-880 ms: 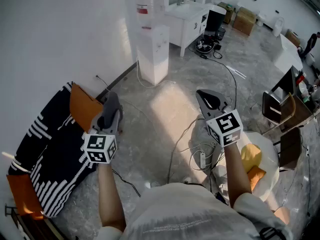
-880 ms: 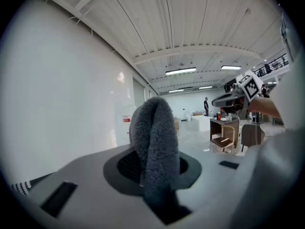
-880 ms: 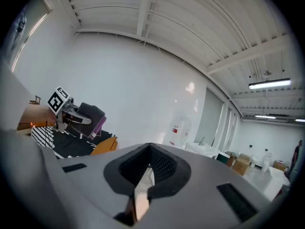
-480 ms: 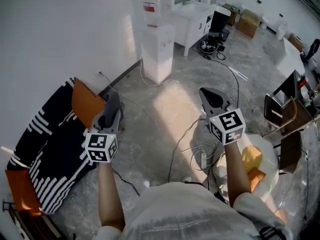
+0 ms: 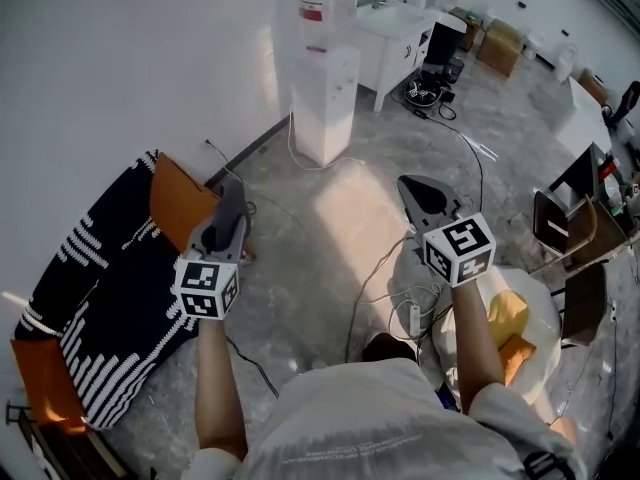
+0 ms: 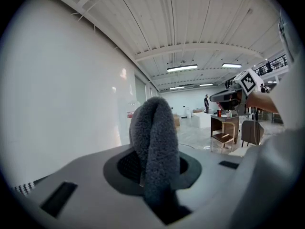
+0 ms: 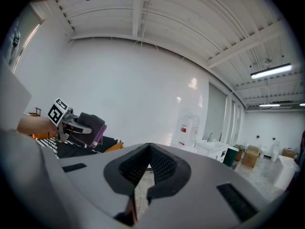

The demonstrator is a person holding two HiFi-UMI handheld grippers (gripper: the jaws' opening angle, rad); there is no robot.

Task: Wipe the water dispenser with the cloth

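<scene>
Jaws of left gripper [image 6: 151,128] tight on grey cloth [image 6: 153,147]; those of right gripper [image 7: 149,148] together, apparently empty.

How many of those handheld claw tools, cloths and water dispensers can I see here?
Grippers: 2 (left gripper, right gripper)
Cloths: 1 (grey cloth, clamped in the left gripper)
Water dispensers: 1 (white water dispenser, by the wall)
Total: 4
</scene>
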